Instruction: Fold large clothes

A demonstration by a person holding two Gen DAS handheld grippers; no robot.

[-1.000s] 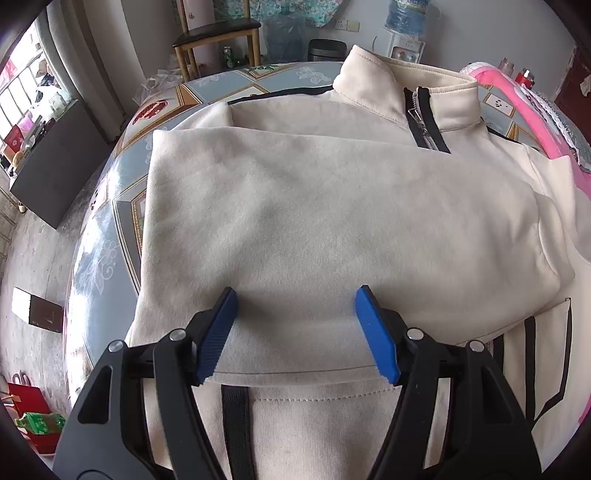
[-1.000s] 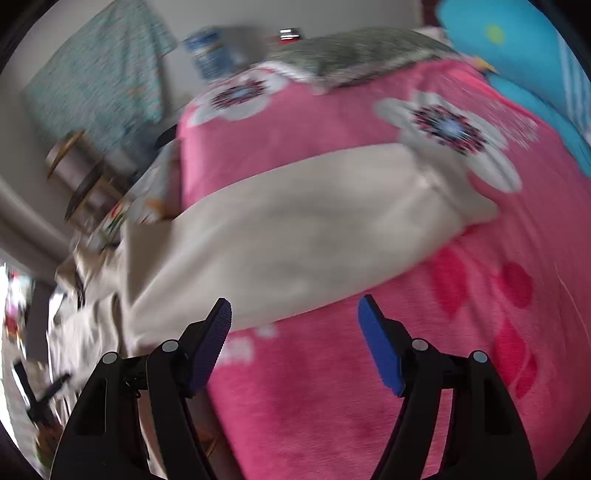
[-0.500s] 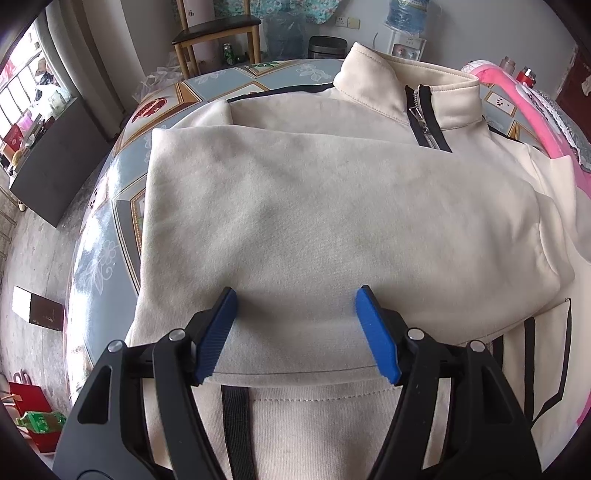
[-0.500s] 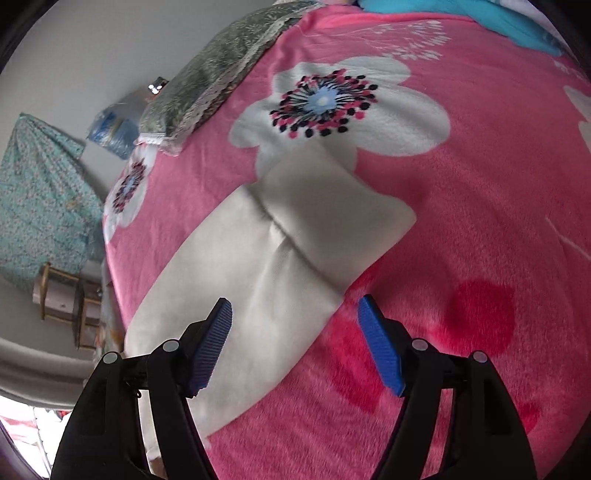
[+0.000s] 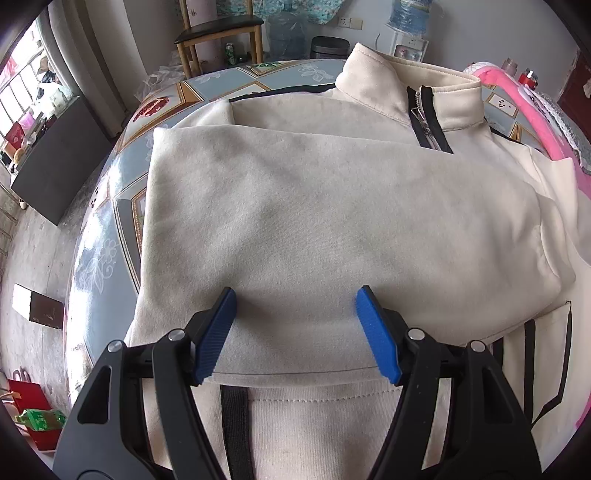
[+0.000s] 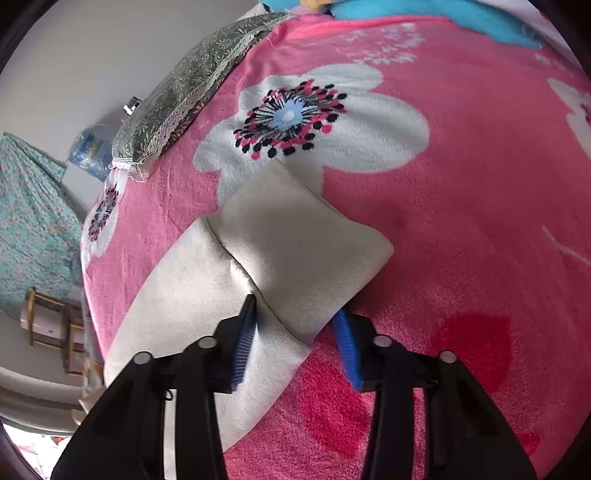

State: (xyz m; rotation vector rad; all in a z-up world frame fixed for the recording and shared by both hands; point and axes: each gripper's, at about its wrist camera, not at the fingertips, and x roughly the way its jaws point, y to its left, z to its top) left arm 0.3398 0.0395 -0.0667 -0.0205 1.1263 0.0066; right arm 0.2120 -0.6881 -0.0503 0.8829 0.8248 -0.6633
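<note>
Cream jacket [image 5: 332, 221] with a black-edged zip collar [image 5: 424, 107] lies spread on a patterned blue-grey bed cover [image 5: 110, 206]; its near panel is folded across the chest, and black stripes show at the lower hem and at the right pocket. Containers: a large water bottle [image 5: 410, 14] stands on a dispenser behind the bed, and a second one sits beneath the wooden chair [image 5: 218, 37]; how full either is cannot be told.

Left gripper [image 5: 295, 325]: blue pads [image 5: 216, 336] stand well apart above the folded panel's lower edge, with nothing clamped between them.

Right wrist view: the jacket's sleeve [image 6: 229, 295] stretches over a pink floral blanket [image 6: 461, 184], cuff [image 6: 306, 240] outermost, near a green lace-trimmed pillow [image 6: 184, 96]. Right gripper [image 6: 295, 332]: the jaws are closing, with the sleeve's edge just behind the cuff seam between them. The left pad presses on top of the cloth, and the right pad sits at its edge against the blanket.
</note>
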